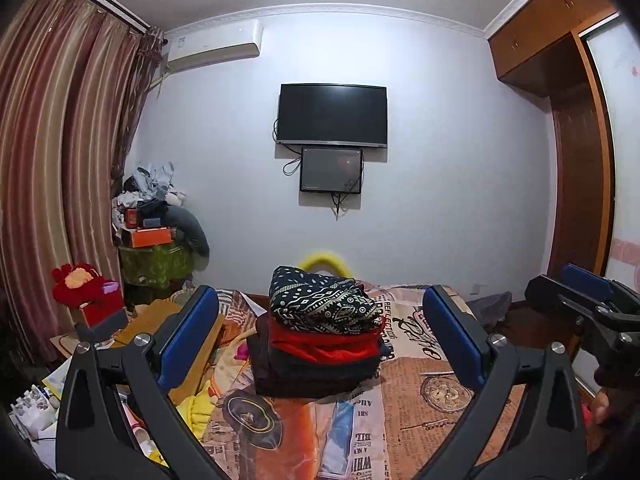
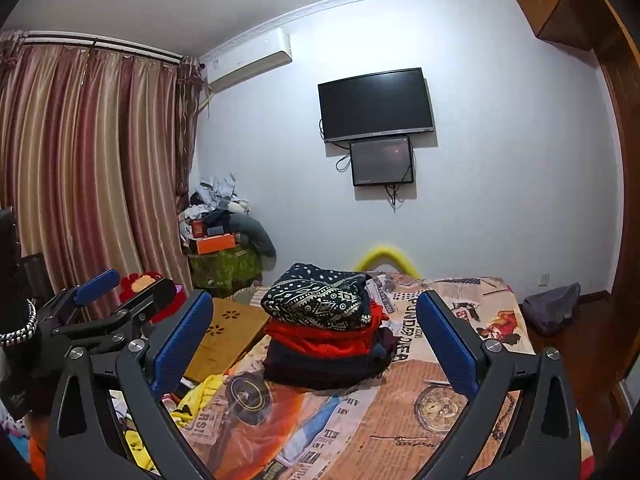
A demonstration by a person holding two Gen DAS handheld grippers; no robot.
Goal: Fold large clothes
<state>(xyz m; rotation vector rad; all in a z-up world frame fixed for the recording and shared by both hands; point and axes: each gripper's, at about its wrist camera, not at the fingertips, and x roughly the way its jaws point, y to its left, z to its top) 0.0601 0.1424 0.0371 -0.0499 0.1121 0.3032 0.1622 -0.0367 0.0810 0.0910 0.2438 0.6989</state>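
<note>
A stack of folded clothes (image 1: 320, 344) sits on the bed with the newspaper-print sheet (image 1: 420, 400). A dark patterned garment (image 1: 324, 300) lies on top, a red one (image 1: 324, 344) under it, dark ones below. The stack also shows in the right wrist view (image 2: 324, 336). My left gripper (image 1: 320, 340) is open and empty, held above the bed in front of the stack. My right gripper (image 2: 314, 340) is open and empty too, beside it. The right gripper appears at the right edge of the left wrist view (image 1: 588, 304), the left gripper at the left of the right wrist view (image 2: 112, 296).
A yellow garment (image 2: 204, 396) lies at the bed's left edge by a wooden board (image 2: 224, 336). A cluttered pile (image 1: 156, 224) stands in the far left corner by the curtains (image 1: 60, 160). A TV (image 1: 332, 116) hangs on the wall. A wardrobe (image 1: 580, 120) stands right.
</note>
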